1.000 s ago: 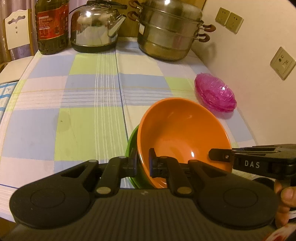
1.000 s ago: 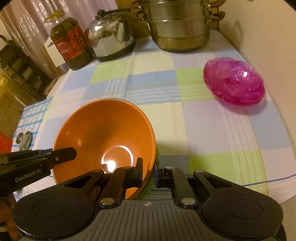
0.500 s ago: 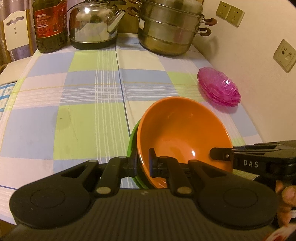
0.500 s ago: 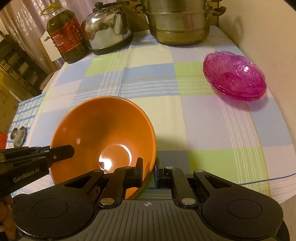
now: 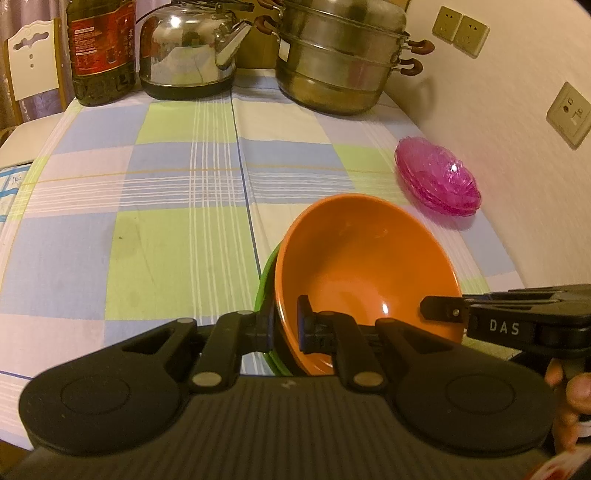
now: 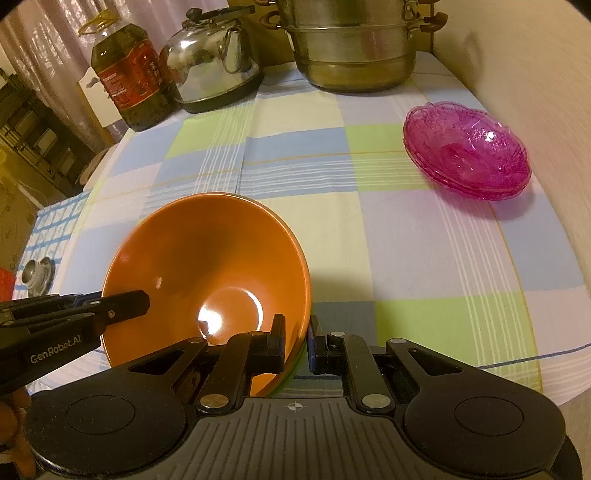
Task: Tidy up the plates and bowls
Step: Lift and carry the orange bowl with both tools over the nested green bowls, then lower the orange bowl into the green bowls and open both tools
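- Two nested bowls, an orange bowl (image 5: 364,266) inside a green bowl (image 5: 266,275), are pinched at opposite rims by the left gripper (image 5: 283,328) and right gripper (image 6: 296,341).
- Stacked pink glass dishes (image 6: 467,146), seemingly empty, are seen nearby on the checked tablecloth (image 5: 166,206).

This is a home kitchen or dining corner — the evidence sits along the far edge of the table. A checked tablecloth (image 5: 177,206) in pale blue, green and cream covers the table. At the back stand a large bottle of cooking oil (image 5: 99,51) with a red label, a steel kettle (image 5: 188,55) and a stacked steel steamer pot (image 5: 340,59) with brown handles. Household wall sockets (image 5: 461,30) are set in the plain wall on the right (another lower down). A white chair back (image 5: 31,61) with a carved cut-out shows at the left — domestic furniture, under warm indoor light.
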Demonstrator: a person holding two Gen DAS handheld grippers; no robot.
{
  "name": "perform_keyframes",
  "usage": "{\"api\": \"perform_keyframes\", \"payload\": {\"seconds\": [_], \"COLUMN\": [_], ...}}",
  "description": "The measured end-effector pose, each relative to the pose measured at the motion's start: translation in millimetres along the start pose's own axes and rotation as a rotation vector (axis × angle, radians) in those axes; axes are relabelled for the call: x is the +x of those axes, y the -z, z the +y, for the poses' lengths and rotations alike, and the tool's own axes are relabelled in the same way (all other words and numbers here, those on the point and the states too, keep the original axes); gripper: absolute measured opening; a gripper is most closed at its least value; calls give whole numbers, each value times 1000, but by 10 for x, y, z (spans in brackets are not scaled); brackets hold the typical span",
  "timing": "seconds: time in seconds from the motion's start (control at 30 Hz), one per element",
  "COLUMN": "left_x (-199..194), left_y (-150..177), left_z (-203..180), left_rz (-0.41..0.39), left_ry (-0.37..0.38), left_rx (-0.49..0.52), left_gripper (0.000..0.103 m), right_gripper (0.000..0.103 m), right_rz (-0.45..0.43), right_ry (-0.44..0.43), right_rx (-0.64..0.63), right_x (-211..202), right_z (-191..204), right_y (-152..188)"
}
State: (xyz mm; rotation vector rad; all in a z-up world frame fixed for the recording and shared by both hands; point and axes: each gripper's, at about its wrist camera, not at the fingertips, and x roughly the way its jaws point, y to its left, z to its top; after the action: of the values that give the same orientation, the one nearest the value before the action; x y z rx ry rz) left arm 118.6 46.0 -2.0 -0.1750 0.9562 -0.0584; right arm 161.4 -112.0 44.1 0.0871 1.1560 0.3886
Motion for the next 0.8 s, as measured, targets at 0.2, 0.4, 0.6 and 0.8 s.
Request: {"api": "perform_keyframes", "payload": {"seconds": [0.2,0.4,0.6,0.8], "left_x": [-31,-90,-131,-186], "left_y": [13,1,-10,12], "left_z": [2,18,44,29], "left_rz": [-15,-35,-42,-45], "left_ry": [6,-12,-14,-9], "left_rx": [-6,-9,-18,-21], "left_gripper": [14,29,29,29], "right_gripper": [13,17,21,24], "right_rz": [-26,-41,-50,-58], "right_ry": [-1,-6,-18,-24], "right_rx": [31,48,55,54], "right_x": [-39,-83,-117,-171], "right_z": [-73,-102,-94,-70], "right_y": [-12,-32,-27,-8]}}
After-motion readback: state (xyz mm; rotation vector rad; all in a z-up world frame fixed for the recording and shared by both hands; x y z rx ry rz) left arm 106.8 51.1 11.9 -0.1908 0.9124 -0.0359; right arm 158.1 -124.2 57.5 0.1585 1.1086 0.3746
